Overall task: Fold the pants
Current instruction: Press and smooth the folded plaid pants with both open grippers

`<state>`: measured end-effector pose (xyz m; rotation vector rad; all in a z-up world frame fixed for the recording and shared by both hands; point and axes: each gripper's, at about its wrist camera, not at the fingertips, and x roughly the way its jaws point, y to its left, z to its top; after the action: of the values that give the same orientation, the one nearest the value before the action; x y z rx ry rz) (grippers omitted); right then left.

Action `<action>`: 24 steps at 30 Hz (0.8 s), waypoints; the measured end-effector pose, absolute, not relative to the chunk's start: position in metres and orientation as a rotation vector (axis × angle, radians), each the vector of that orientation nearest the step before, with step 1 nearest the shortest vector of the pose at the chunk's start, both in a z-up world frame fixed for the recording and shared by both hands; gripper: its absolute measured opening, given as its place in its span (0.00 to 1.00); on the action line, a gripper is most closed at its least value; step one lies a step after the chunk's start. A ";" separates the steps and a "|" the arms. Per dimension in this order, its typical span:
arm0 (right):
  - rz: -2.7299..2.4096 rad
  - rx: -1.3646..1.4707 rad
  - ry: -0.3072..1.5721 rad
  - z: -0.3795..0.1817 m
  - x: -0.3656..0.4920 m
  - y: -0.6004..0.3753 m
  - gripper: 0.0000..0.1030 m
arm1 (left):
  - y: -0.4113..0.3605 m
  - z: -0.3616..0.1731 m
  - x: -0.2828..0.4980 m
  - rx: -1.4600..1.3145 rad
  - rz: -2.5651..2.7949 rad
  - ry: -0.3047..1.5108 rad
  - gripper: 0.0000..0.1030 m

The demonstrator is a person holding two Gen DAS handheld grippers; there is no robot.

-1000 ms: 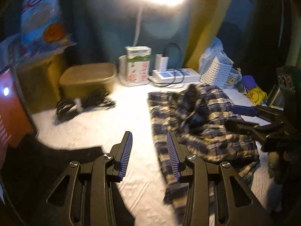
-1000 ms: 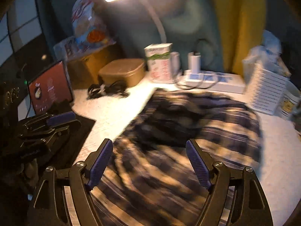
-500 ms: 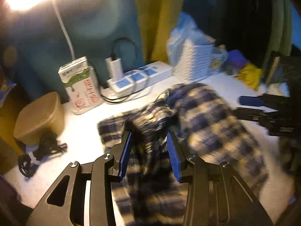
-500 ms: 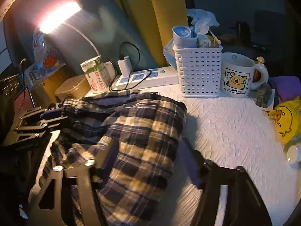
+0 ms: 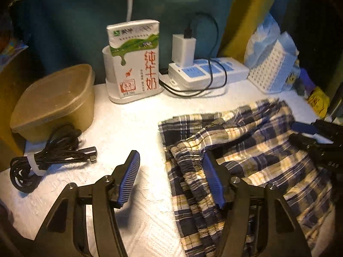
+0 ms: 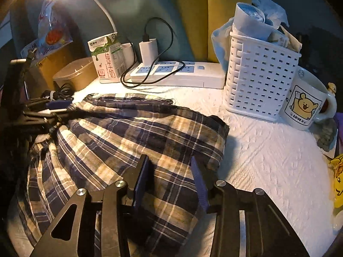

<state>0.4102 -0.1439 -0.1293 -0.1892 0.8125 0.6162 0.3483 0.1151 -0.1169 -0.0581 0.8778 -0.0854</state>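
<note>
The plaid pants (image 5: 246, 150) lie bunched on the white table cover (image 5: 133, 128). My left gripper (image 5: 171, 182) hangs over their left edge. Its jaws are opening, and the gathered waistband lies loose beside the right pad with no pad pressing on it. My right gripper (image 6: 171, 182) sits low over the right part of the pants (image 6: 128, 132). Its jaws are closing with a rise of plaid cloth between the pads, which do not pinch it. Each gripper shows in the other's view: the right gripper (image 5: 300, 133) and the left gripper (image 6: 64, 110).
Along the back stand a milk carton (image 5: 135, 64), a power strip with charger (image 5: 214, 70), a white basket (image 6: 261, 81) and a bear mug (image 6: 306, 105). A brown lidded box (image 5: 53, 98) and a black cable bundle (image 5: 49, 156) lie left. A yellow toy (image 6: 338, 177) sits far right.
The left jaws held a fold of cloth half a second ago and have now spread and let it go. The right jaws have narrowed around the pants. Both grippers dropped lower.
</note>
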 end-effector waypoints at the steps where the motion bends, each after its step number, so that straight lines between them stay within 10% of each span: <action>1: 0.611 -0.188 0.810 -0.127 0.411 -0.145 0.40 | 0.117 -0.109 0.347 -0.084 -0.100 0.865 0.60; 9: 0.587 -0.179 0.754 -0.106 0.429 -0.157 0.24 | 0.113 -0.061 0.338 -0.105 -0.145 0.739 0.60; 24: 0.524 -0.247 0.797 -0.129 0.487 -0.141 0.24 | 0.107 -0.116 0.380 -0.047 -0.069 0.899 0.62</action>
<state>0.4874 -0.1413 -0.1290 -0.2473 0.7971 0.5240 0.3801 0.1070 -0.1155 -0.0473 0.8987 -0.0685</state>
